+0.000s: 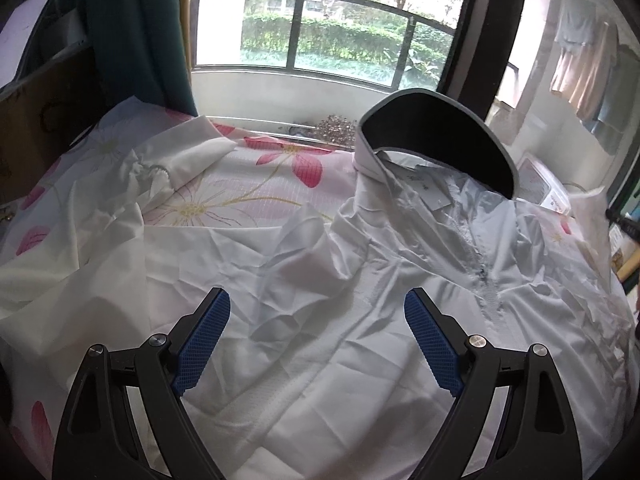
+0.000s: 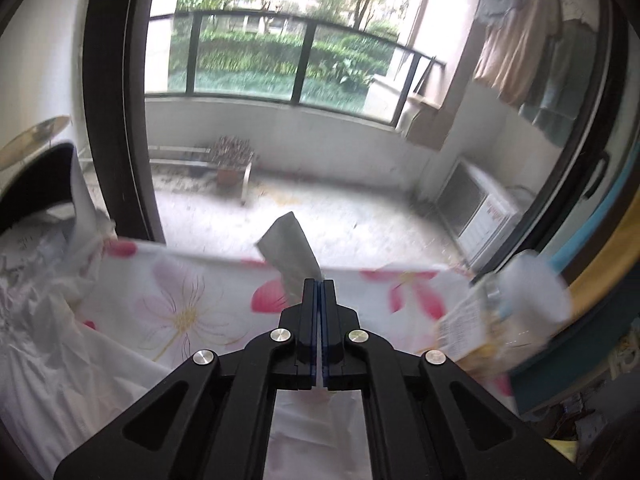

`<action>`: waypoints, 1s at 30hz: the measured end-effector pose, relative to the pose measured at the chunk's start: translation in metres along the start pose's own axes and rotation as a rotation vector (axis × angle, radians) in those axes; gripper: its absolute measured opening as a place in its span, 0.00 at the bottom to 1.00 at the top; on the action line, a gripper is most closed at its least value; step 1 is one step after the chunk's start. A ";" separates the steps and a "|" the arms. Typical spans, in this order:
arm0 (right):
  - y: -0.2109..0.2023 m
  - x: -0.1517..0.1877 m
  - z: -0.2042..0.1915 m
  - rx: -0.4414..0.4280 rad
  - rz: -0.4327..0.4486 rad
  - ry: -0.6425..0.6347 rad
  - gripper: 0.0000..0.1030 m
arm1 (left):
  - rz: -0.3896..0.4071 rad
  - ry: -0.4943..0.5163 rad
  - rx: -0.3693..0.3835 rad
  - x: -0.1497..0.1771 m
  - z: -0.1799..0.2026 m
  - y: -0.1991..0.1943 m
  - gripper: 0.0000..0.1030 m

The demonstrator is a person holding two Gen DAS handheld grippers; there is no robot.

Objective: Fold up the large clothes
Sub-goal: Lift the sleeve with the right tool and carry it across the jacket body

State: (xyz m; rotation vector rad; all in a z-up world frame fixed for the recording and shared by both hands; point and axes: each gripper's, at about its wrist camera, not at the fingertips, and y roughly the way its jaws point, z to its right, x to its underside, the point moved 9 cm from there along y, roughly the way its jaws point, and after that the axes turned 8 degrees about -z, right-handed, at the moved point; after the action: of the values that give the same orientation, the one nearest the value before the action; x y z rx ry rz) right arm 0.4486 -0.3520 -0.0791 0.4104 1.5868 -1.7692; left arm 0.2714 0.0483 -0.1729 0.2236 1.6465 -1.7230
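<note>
The left claw (image 1: 316,336) hangs wide open and empty just above the crumpled white jacket (image 1: 320,280), which lies spread over the floral sheet (image 1: 256,184), its dark-lined hood (image 1: 436,140) standing up toward the window (image 1: 320,28). The right claw (image 2: 319,292) is clamped tight on a grey-white end of the jacket's fabric (image 2: 292,248), raised over the sheet's far edge.

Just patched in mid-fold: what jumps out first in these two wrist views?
A crumpled white jacket sprawls over the flowered sheet, its dark-lined hood standing up near the window. The left gripper hovers open above it. The right gripper is clamped on a grey-white cloth end, lifted at the sheet's far edge.
</note>
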 end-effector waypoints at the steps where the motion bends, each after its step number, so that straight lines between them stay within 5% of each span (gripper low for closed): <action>1: -0.008 -0.001 0.002 0.005 0.011 0.004 0.00 | -0.001 0.001 0.007 0.000 0.001 -0.002 0.89; 16: -0.115 -0.031 0.008 0.018 0.188 0.046 0.00 | 0.117 -0.006 0.076 -0.005 0.002 -0.077 0.89; 30: -0.196 -0.042 -0.057 -0.072 0.294 -0.019 0.00 | 0.143 0.006 0.144 0.013 -0.028 -0.131 0.89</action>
State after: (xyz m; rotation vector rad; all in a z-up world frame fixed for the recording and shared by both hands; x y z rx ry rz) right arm 0.3316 -0.2872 0.0802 0.5598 1.4871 -1.4854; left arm 0.1736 0.0574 -0.0814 0.4059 1.4747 -1.7341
